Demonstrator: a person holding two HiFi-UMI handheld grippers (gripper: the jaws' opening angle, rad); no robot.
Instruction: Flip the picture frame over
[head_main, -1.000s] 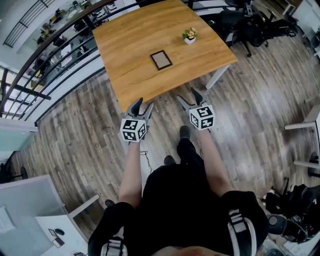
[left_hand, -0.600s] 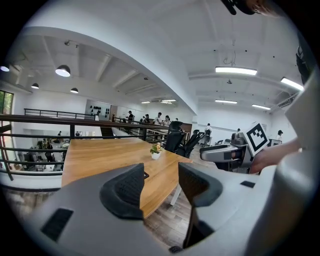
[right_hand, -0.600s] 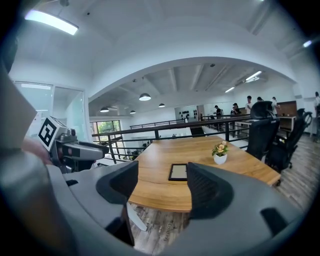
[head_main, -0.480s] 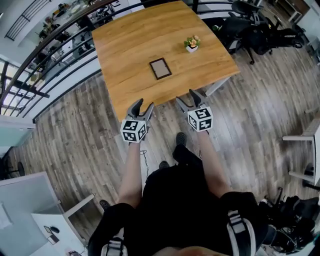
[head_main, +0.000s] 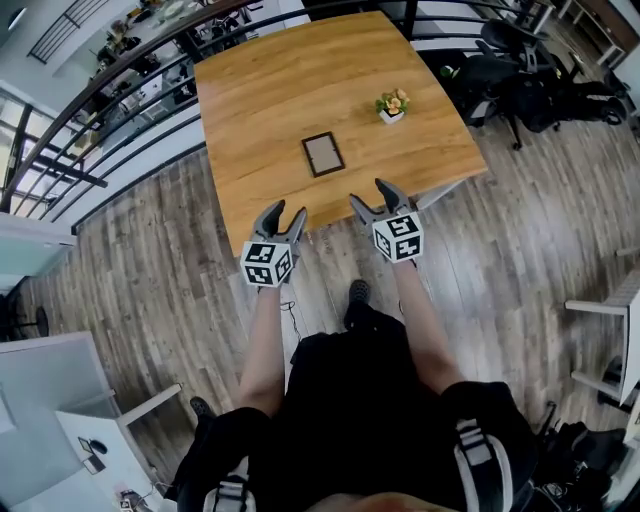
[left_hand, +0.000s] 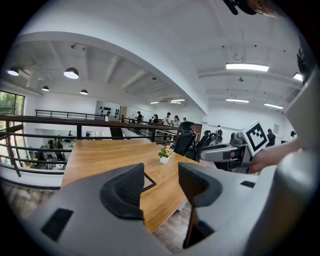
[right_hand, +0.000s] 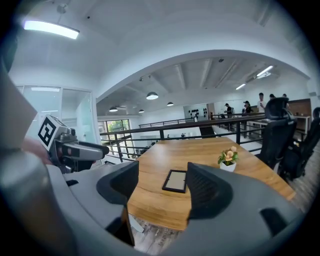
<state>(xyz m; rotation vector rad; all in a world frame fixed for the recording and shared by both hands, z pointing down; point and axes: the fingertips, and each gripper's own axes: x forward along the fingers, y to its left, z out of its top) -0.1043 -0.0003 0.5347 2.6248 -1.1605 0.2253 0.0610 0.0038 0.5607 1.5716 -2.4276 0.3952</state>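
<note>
The picture frame (head_main: 322, 154) is a small dark-edged rectangle lying flat on the wooden table (head_main: 260, 90), near its front edge. Both grippers hang in the air in front of that edge, short of the frame and touching nothing. My left gripper (head_main: 285, 212) is open with nothing between its fingers; in its own view (left_hand: 160, 185) a corner of the frame (left_hand: 149, 181) shows between the jaws. My right gripper (head_main: 371, 194) is open and empty too. In the right gripper view (right_hand: 160, 187) the whole frame (right_hand: 176, 181) appears between the jaws, farther along the table.
A small potted plant (head_main: 392, 104) in a white pot stands on the table, right of the frame and farther back. A black railing (head_main: 110, 110) runs behind and left of the table. Black office chairs (head_main: 520, 75) stand to its right. Wood plank floor lies underfoot.
Both grippers and the person have moved forward toward the table. The table's front edge and the frame now sit closer to the fingertips. The frame itself has not moved.
</note>
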